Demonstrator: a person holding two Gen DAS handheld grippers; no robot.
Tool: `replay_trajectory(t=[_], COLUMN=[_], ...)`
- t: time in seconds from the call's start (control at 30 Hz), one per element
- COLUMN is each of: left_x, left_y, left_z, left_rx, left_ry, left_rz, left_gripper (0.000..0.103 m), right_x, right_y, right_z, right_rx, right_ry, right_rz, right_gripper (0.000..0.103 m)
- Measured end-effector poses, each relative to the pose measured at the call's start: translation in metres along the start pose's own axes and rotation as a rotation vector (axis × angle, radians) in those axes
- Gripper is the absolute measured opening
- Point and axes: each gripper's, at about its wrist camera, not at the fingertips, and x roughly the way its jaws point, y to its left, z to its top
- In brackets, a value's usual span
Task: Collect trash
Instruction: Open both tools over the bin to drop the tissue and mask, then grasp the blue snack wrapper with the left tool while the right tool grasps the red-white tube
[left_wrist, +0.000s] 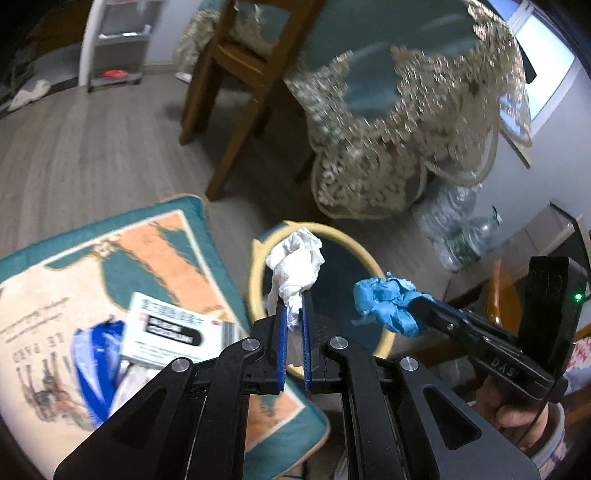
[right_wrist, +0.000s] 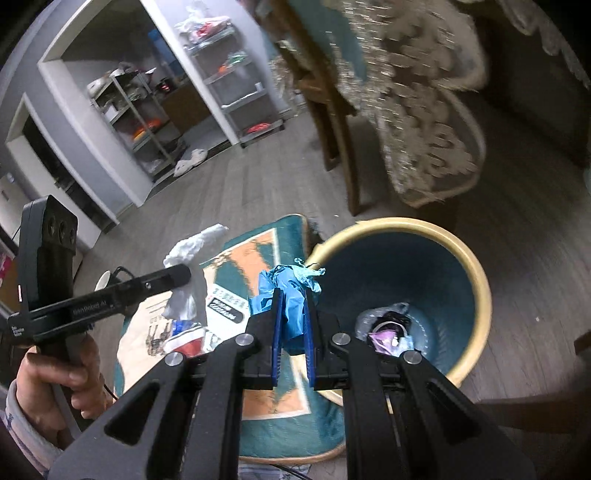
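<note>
Left gripper (left_wrist: 293, 295) jaws clamped on white tissue wad (left_wrist: 295, 266), right gripper (right_wrist: 293, 295) on blue crumpled paper (right_wrist: 284, 291), both near bin (right_wrist: 476, 269) rim; early release w/ hands short of opening could drop onto cushion (right_wrist: 266, 406)

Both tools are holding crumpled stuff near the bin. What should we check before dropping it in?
1. Left tool shut on the white wad: ok.
2. Right tool shut on the blue wad: ok.
3. Bin upright, mouth open: ok.
4. Room left in the bin: ok, only a little trash at the bottom.
5. Blue wad over the opening: not ok, it sits at the rim, over the cushion.
6. White wad over the opening: cannot tell, the two views disagree.
</note>
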Motion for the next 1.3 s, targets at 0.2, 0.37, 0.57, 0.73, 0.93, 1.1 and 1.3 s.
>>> replay_trajectory(t=[0.2,0.37,0.57,0.73,0.93,1.1,1.3], left_x=[0.041,0.072,0.094,0.09,0.065,0.031,-0.019], left_y=[-0.018,-0.031,-0.034,-0.028,-0.012,0.012,0.044], left_z=[0.0,-0.001,-0.003,-0.003,-0.001,-0.005,-0.013], left_rx=[-0.004,0.006,-0.015,-0.023,-0.029,-0.043,-0.043], left_ry=[0.058,0.1,0.13,0.121,0.071,0.029,-0.028], left_rz=[-0.033,-0.043,-0.058,-0.043,-0.013,0.028,0.103], left_gripper=[0.008,0.008,0.034,0.054,0.07,0.072,0.072], right_x=[0.004,0.014,0.024,0.022,0.017,0.017,0.025], right_y=[-0.026,-0.047,-0.063,-0.069,-0.062,-0.049,-0.021], right_z=[-0.004,-0.009,-0.014,-0.014,-0.009,-0.005,-0.004], right_rx=[0.056,0.109,0.157,0.187,0.183,0.163,0.1], right_ry=[0.006,0.032,0.069,0.056,0.026,0.01,0.023], right_rz=[-0.048,-0.082,-0.11,-0.114,-0.104,-0.081,-0.042], right_gripper=[0.009,0.009,0.013,0.03,0.047,0.054,0.055])
